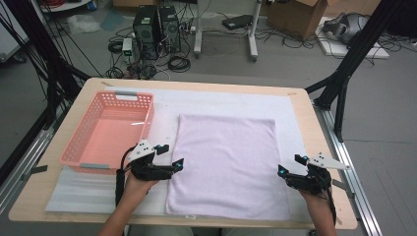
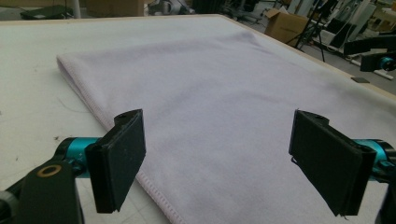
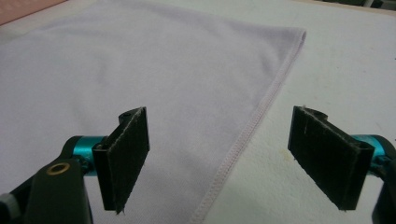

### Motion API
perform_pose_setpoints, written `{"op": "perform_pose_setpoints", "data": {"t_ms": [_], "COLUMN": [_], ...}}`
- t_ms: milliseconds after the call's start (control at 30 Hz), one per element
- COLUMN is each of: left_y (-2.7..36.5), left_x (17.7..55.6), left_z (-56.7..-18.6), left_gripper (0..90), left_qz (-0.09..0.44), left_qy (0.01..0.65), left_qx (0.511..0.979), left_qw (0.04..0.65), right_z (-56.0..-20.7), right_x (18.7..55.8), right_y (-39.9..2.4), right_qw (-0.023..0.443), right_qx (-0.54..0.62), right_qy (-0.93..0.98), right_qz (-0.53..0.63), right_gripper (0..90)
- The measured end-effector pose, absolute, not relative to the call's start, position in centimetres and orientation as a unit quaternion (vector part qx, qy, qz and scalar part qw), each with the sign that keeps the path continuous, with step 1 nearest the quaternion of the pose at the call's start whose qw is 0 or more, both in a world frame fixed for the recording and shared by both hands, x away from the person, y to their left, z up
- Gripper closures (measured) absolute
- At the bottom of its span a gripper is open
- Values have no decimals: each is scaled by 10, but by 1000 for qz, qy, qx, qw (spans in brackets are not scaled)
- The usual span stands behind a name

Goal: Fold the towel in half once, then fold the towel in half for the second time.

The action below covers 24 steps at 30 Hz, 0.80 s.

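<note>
Both my jaws stand spread, pinching nothing: left gripper (image 1: 169, 155) at the towel (image 1: 227, 164)'s left hem, right gripper (image 1: 291, 164) at its right hem. The towel lies flat beside the pink basket (image 1: 81, 147). For the fold, I judge each pinch should take the hem squarely, level with the other.

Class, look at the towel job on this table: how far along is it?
Done: the towel lies flat and folded on the table. In hand: nothing; the left gripper and right gripper are open, one at each side edge. Left, probably: another fold or a move to the empty pink basket.
</note>
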<state>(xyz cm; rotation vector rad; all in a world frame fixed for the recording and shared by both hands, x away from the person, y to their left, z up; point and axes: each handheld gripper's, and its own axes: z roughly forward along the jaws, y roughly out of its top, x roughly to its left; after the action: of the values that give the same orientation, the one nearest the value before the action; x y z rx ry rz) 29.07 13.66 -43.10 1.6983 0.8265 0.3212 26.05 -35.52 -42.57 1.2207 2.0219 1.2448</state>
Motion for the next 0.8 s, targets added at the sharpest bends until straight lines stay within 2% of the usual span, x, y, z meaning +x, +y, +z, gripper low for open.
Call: {"op": "perform_pose_setpoints", "data": {"t_ms": [500, 667, 800], "left_y": [129, 123, 114], "left_x": [301, 309, 322], "left_z": [-434, -428, -424], "left_gripper": [240, 278, 278], "left_qz": [164, 151, 148], "left_qy": [338, 340, 352], "left_qx": [725, 720, 729], "left_qw": [577, 586, 568], "right_z": [-428, -429, -428], "right_x": [263, 267, 276], "right_y": [-356, -356, -355], "right_qw": [229, 218, 213], "right_qx": [450, 452, 451], "right_qy": [738, 742, 746], "right_qz": [448, 444, 443], "right_gripper": [194, 194, 194]}}
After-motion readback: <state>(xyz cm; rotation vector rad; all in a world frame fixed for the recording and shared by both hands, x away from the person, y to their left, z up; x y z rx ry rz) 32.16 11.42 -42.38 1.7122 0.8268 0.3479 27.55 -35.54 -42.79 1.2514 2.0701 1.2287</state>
